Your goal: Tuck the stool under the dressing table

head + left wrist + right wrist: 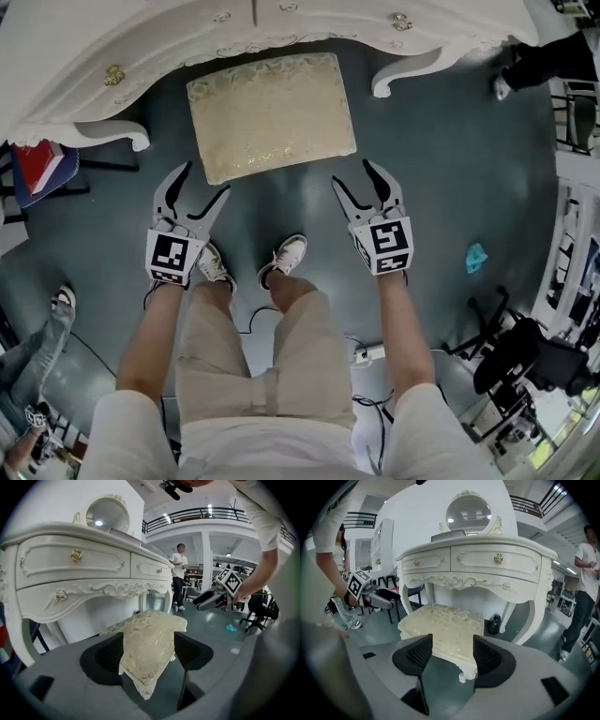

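Stool [272,117] is seen on the grey floor [441,178], between the front legs of the dressing table [94,56]. Its far edge is level with the table's front apron; most of the cream patterned seat is left out in front, not tucked under.

Left gripper [202,183] is held just off the stool's near left corner, right gripper [354,175] just off the near right corner. Both claws are released: jaws spread, pads bare. In each gripper view a stool corner is seen through the gap between the jaws, but it is not pressed by either pad. Contact with the stool can't be made out from the head view.

Both grippers are pointed forward and down at the stool, one in each hand, arms stretched out ahead of the person. White shoes [286,255] are planted just behind the grippers.

Gold knobs [113,75] are seen on the table's drawers, a round mirror [468,513] on top. A teal scrap [476,257] is lying on the floor well to the right, a black office chair [525,352] beyond it. A bystander [179,576] is standing in the background.
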### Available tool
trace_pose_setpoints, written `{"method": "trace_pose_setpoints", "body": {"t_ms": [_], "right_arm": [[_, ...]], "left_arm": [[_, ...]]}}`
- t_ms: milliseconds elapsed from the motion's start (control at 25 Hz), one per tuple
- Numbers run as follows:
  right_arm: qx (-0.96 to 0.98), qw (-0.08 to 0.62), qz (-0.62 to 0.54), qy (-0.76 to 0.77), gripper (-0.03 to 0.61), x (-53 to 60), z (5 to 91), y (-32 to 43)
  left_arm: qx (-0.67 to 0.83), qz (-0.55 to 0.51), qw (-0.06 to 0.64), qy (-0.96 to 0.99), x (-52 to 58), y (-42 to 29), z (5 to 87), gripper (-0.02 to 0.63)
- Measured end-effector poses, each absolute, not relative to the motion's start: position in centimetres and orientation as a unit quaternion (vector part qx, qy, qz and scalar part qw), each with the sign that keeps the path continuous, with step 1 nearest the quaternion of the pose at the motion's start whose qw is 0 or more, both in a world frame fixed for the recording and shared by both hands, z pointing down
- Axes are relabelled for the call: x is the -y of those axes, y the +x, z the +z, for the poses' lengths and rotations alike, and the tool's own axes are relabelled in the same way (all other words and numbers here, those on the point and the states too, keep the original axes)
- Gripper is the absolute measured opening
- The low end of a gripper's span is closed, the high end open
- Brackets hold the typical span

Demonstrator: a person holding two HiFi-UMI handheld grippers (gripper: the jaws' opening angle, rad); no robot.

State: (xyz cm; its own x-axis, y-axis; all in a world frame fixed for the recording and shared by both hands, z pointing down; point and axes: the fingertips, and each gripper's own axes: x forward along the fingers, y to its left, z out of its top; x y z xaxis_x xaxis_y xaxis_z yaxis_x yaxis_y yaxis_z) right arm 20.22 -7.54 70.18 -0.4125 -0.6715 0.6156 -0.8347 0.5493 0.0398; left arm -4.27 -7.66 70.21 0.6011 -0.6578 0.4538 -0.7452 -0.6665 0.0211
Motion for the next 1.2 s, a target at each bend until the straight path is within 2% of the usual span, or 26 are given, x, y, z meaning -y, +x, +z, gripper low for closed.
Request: {"method": "trace_pose_setpoints", "body": {"t_ms": [200, 520, 1200], "right_arm": [[0.821, 0.314, 0.140, 0.456, 0.276, 8.3, 75.0, 21.3], [0.811, 0.340, 0.147, 0.454, 0.321, 9.6, 80.4, 22.4], [0.808, 0.354, 0.143, 0.449, 0.319, 11.8, 82.4, 22.3]], "left_arm": [[0.397, 0.225, 0.110, 0.883, 6.9, -4.8, 74.9, 0.342], [0.378, 0.248, 0.122, 0.884, 6.4, -4.6, 79.9, 0.402], [0.418, 0.237, 0.143, 0.865, 8.3, -4.4, 81.8, 0.370]]}}
